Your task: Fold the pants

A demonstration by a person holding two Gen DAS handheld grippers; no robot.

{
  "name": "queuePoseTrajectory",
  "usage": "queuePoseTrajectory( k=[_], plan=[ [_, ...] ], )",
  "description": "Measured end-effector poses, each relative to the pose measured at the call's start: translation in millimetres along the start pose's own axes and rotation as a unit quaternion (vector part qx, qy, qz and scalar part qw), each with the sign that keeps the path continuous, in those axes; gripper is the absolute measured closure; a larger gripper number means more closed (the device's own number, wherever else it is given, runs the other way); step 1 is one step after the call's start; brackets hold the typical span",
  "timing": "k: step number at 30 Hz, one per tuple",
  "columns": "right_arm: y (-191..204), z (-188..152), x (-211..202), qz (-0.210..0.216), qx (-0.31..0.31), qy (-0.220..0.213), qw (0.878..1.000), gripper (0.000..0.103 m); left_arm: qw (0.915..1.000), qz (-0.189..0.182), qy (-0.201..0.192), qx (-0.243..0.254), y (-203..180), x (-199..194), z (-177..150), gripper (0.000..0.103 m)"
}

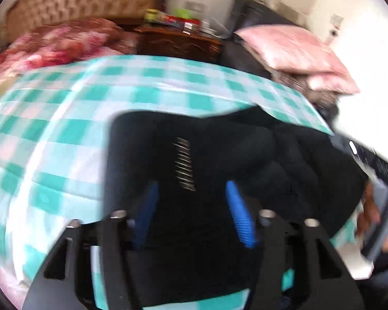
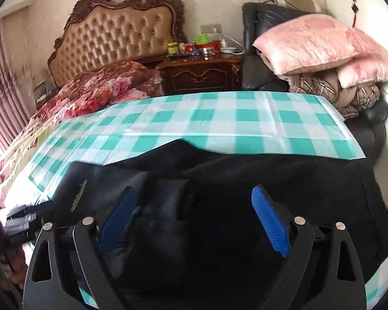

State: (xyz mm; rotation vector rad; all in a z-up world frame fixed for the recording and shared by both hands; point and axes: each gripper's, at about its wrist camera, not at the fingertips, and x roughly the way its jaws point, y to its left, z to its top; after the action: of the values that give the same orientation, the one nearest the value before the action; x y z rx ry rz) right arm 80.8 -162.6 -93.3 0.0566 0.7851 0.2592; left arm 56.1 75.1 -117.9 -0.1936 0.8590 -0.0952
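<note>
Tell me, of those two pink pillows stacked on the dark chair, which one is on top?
The bigger, paler pink pillow lies on top. The second pink pillow peeks out beneath it at the right, resting on folded plaid bedding.

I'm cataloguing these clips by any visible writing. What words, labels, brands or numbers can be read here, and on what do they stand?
None can be read.
Pale lettering on the black pants, near their left edge in the right wrist view: too small and skewed to read.
Labels on the jars and packets on the wooden nightstand: too small to read.
Left wrist view: too blurred for any text.
</note>
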Motion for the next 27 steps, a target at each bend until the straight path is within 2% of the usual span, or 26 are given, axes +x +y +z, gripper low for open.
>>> queuePoseTrajectory(
  k=[1,3,5,6,7,9,10,11,12,13,16,19,20,21,24,25,27],
  plan=[
    [13,-6,3,0.001,-0.019,-0.003,1.0,0.015,0.9998,0.016,-0.012,0.003,2,-5,2,0.015],
    [30,-13,9,-0.003,-0.051,-0.002,0.999,0.015,0.9979,0.046,-0.045,-0.003,5,-17,11,0.002],
    [44,-20,19,0.003,-0.072,0.014,0.997,0.015,0.9941,0.054,-0.093,-0.016,14,-23,24,0.002],
    [46,-22,23,0.011,-0.068,0.025,0.997,0.015,0.9933,0.069,-0.092,0.002,13,-23,33,0.002],
    [46,-24,33,0.009,-0.057,0.048,0.997,0.015,0.9928,0.085,-0.079,0.027,9,-17,36,0.002],
    [44,-29,50,-0.002,-0.043,0.095,0.995,0.016,0.9906,0.1,-0.077,0.053,4,-9,45,0.003],
    [42,-34,59,-0.005,-0.045,0.114,0.993,0.02,0.9932,0.089,-0.061,0.044,3,-4,51,0.003],
    [40,-37,64,-0.006,-0.046,0.12,0.992,0.02,0.9957,0.072,-0.044,0.038,5,3,59,0.004],
    [39,-41,67,-0.004,-0.044,0.126,0.991,0.019,0.998,0.051,-0.022,0.031,5,12,64,0.02],
    [38,-46,69,-0.003,-0.04,0.131,0.991,0.018,0.998,0.054,-0.015,0.031,4,19,66,0.036],
    [45,-49,71,-0.011,-0.058,0.132,0.989,0.016,0.997,0.071,0.018,0.025,8,54,81,0.053],
    [45,-49,73,-0.011,-0.058,0.137,0.989,0.016,0.9928,0.101,0.065,0.004,26,88,81,0.057],
    [44,-49,73,-0.01,-0.057,0.139,0.989,0.016,0.9906,0.102,0.091,-0.004,33,102,79,0.059],
    [44,-47,73,-0.009,-0.057,0.141,0.988,0.016,0.9903,0.099,0.098,-0.005,36,107,75,0.059],
    [43,-35,64,0.002,-0.053,0.141,0.989,0.021,0.9899,0.106,0.094,0.008,34,106,70,0.058],
    [45,-27,55,-0.002,-0.057,0.124,0.991,0.03,0.9899,0.107,0.093,0.011,34,106,69,0.058],
    [53,-11,43,-0.001,-0.076,0.091,0.993,0.032,0.9902,0.106,0.091,0.01,35,105,67,0.058]
  ],
)
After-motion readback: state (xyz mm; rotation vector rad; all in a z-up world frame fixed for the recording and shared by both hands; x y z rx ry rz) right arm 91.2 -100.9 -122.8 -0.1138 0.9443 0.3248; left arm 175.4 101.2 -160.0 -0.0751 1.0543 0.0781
